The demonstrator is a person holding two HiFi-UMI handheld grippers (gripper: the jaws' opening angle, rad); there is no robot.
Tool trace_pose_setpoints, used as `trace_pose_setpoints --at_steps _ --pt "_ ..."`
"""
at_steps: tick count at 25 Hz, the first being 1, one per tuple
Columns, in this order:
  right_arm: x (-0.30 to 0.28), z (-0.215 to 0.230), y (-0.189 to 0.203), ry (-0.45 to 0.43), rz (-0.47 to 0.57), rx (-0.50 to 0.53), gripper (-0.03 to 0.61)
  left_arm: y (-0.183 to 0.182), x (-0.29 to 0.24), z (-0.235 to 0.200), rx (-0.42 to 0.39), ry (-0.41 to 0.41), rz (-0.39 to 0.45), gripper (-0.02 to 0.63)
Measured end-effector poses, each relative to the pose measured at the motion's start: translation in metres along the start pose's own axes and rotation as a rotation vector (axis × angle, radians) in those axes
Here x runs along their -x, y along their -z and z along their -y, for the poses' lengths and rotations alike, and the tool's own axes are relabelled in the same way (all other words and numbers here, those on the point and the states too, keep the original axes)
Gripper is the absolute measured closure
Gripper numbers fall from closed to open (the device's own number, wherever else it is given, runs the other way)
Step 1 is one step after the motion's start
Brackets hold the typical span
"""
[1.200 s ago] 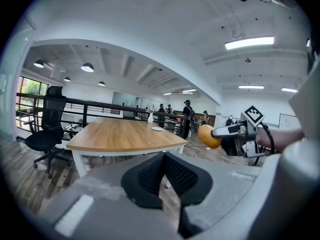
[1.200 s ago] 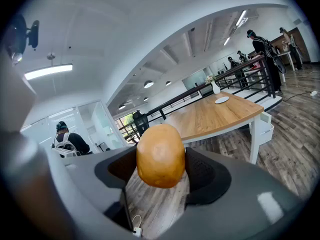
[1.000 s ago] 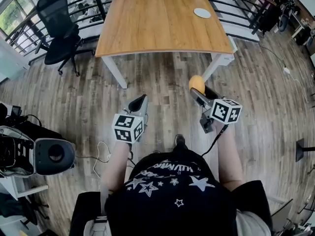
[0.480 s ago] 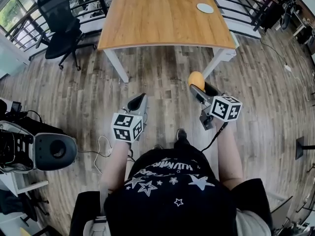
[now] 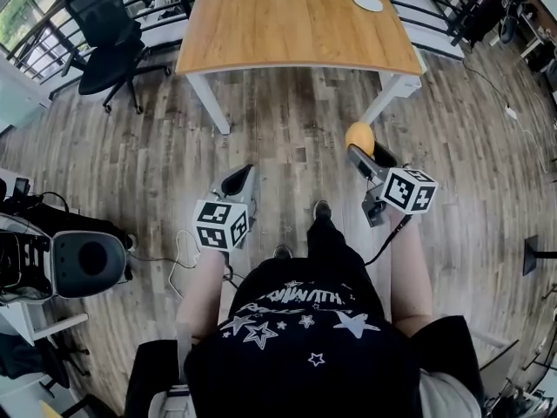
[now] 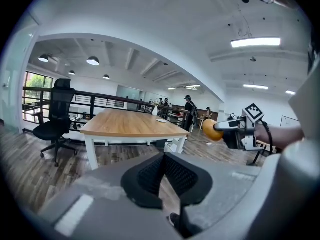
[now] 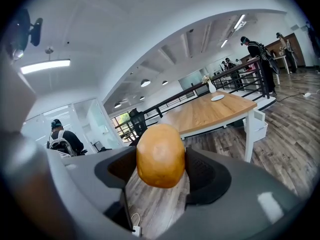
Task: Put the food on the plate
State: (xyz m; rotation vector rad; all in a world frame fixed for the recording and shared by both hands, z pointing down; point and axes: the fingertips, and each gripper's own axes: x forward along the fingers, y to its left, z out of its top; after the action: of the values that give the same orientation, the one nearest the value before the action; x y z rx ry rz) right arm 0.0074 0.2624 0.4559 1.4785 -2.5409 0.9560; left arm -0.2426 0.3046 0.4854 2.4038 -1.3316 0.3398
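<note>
My right gripper (image 5: 360, 149) is shut on a round golden-brown piece of food (image 5: 359, 135), held in the air over the wooden floor. The food (image 7: 160, 155) fills the gap between the black pads in the right gripper view. A small white plate (image 5: 367, 2) lies at the far right corner of the wooden table (image 5: 296, 24), well ahead of both grippers. My left gripper (image 5: 243, 178) hangs to the left with nothing in it, its pads (image 6: 150, 173) touching. From the left gripper view I see the food (image 6: 212, 130) and the plate (image 6: 160, 120).
A black office chair (image 5: 104, 33) stands left of the table. A grey machine (image 5: 83, 264) and a loose cable (image 5: 178, 273) are on the floor at my left. A dark railing (image 5: 435, 24) runs behind the table. A white vase (image 7: 212, 87) stands near the plate.
The table has slid toward the top of the head view and a foot now shows in front of the body. Both grippers keep their spacing, and the right still holds the food.
</note>
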Motion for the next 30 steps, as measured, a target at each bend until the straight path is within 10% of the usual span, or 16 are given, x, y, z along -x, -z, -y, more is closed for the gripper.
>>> trace_pose_setpoints --at_steps 30 --pt "-0.164 0.182 -0.155 -0.110 -0.014 -0.064 0.267 -0.103 -0.227 -0.032 -0.001 -0.098 -0.001 0.612"
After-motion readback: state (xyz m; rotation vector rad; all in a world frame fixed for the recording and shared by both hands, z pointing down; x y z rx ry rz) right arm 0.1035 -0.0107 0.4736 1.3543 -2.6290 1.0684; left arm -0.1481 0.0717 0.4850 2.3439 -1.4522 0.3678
